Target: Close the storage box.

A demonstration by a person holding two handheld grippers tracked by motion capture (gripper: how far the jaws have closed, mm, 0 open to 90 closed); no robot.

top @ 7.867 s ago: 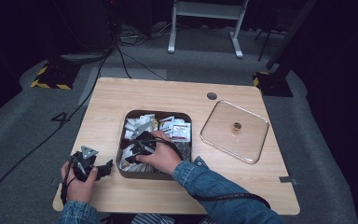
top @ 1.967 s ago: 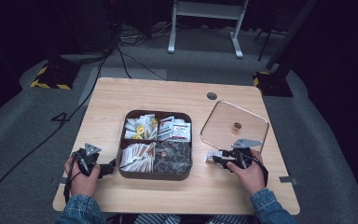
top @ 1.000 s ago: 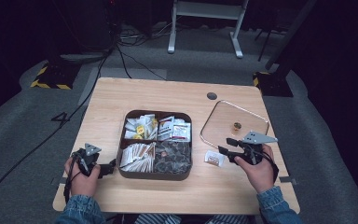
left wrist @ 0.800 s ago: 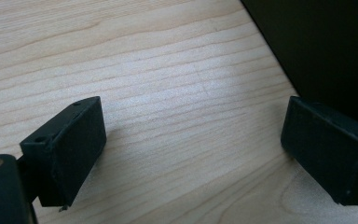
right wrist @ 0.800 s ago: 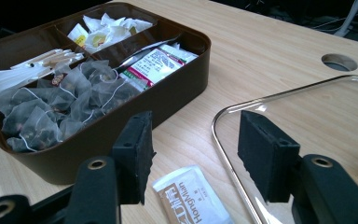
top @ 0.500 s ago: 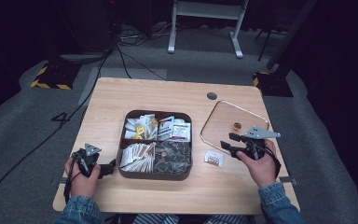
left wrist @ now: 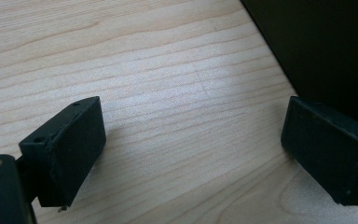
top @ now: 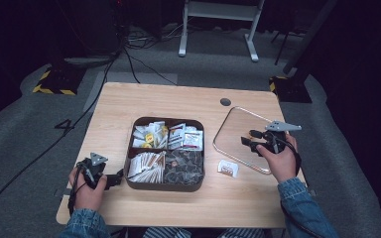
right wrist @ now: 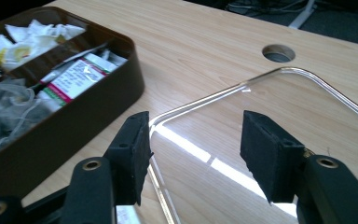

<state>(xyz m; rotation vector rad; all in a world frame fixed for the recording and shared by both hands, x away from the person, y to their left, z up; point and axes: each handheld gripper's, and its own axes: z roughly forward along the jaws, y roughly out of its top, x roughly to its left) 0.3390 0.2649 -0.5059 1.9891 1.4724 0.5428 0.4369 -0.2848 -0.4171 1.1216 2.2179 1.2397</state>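
Observation:
A brown four-compartment tray (top: 164,187) of sachets and tea bags sits mid-table. Right of it a clear lid (top: 235,128) lies flat on the wood. A small white packet (top: 227,168) rests on the table between tray and lid. My right gripper (top: 249,140) hovers open over the lid's near part; in the right gripper view its jaws (right wrist: 193,144) straddle the lid's rounded corner (right wrist: 307,116) without pressing it. My left gripper (top: 113,177) rests open by the tray's near left corner, jaws (left wrist: 193,154) over bare wood with the dark tray wall (left wrist: 317,46) beside them.
A round cable hole (top: 225,102) is in the table's far right part. The tray's wall (right wrist: 98,107) stands left of my right gripper. Bare wood surrounds the tray. Cables and a metal stand lie on the floor beyond the table.
My right hand left the tray, set the white packet down on the table right of it, then moved away over the clear lid. The left hand has stayed put.

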